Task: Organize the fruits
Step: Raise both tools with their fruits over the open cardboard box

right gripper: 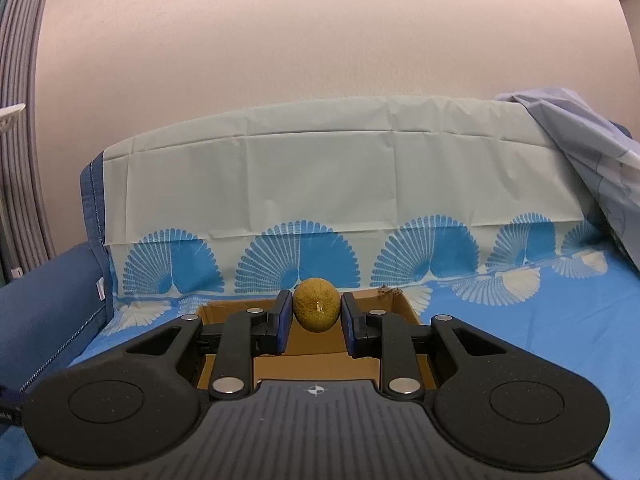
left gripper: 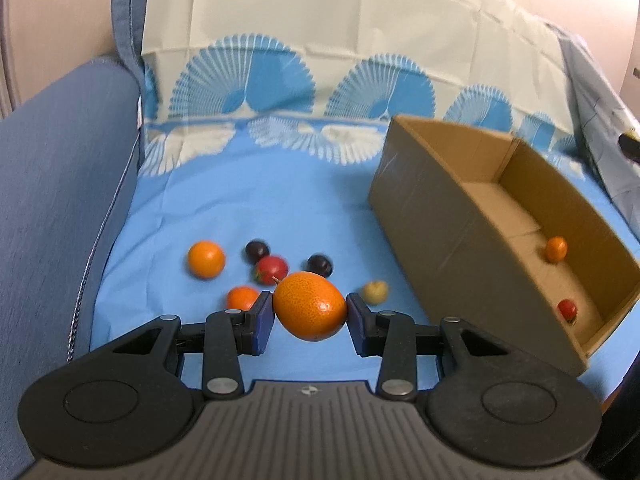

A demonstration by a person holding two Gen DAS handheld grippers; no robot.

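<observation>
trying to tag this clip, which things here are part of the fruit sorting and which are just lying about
Part of the job:
- orange fruit in the left gripper
- yellow-brown fruit in the right gripper
- cardboard box
- loose fruits on the cloth

Just lying about:
- blue patterned cloth
- blue sofa arm

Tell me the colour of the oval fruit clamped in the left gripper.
Orange oval fruit, finely speckled; clearest in the left wrist view.
</observation>
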